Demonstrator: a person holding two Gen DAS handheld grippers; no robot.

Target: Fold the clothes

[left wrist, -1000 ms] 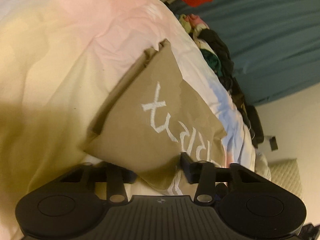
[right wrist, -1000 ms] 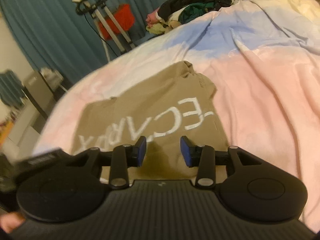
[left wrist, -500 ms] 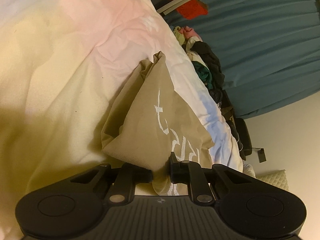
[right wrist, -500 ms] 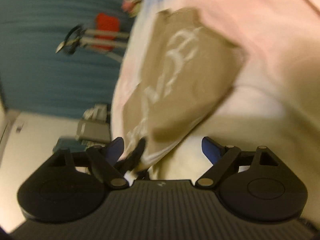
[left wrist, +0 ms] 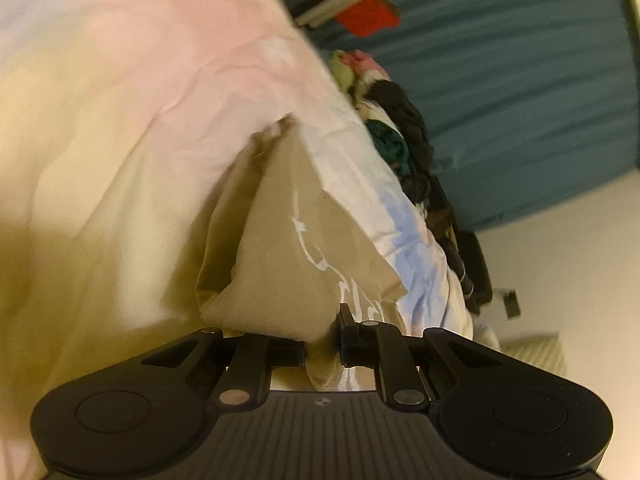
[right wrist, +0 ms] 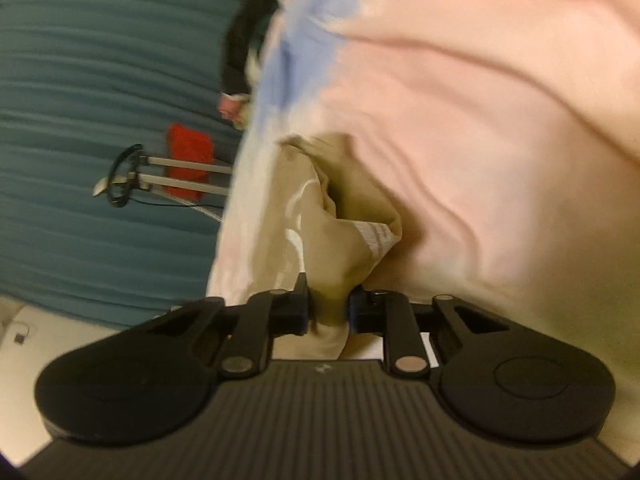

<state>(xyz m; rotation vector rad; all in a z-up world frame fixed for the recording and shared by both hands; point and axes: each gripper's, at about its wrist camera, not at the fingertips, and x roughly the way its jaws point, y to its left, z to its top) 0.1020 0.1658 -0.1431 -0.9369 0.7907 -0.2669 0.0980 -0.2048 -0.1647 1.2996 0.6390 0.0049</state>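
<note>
- Left wrist view: left gripper (left wrist: 322, 338) clamped tight on a bunched edge of the tan shirt (left wrist: 288, 248), cloth pinched right between the two black fingers (left wrist: 360, 336).
- Shirt draped up off the bed cover (left wrist: 120, 140), hanging in a rough tent shape from the pinch, far tip still touching the cover up near the pink patch.
- White lettering (left wrist: 312, 248) on the shirt creased and half folded in, unreadable.
- Beyond the shirt, along the bed cover's far edge: a pile of clothes (left wrist: 400, 136), dark, green and pink bits all mixed together.
- Behind that pile, a teal curtain (left wrist: 520, 80), plus a red thing on a metal stand (left wrist: 360, 12) near the bed cover's top corner.
- Right wrist view, pretty blurry: right gripper (right wrist: 328, 308) also squeezed narrow on the shirt (right wrist: 304, 220), a thick wad of tan cloth stuffed between the fingers (right wrist: 298, 308).
- Shirt rising from the pinch, folded over itself, a striped white label (right wrist: 376, 234) poking out on the fold facing the pink side of the bed cover (right wrist: 480, 120).
- Left of the bed cover: same curtain (right wrist: 80, 120) and the red thing on its stand (right wrist: 188, 164).
</note>
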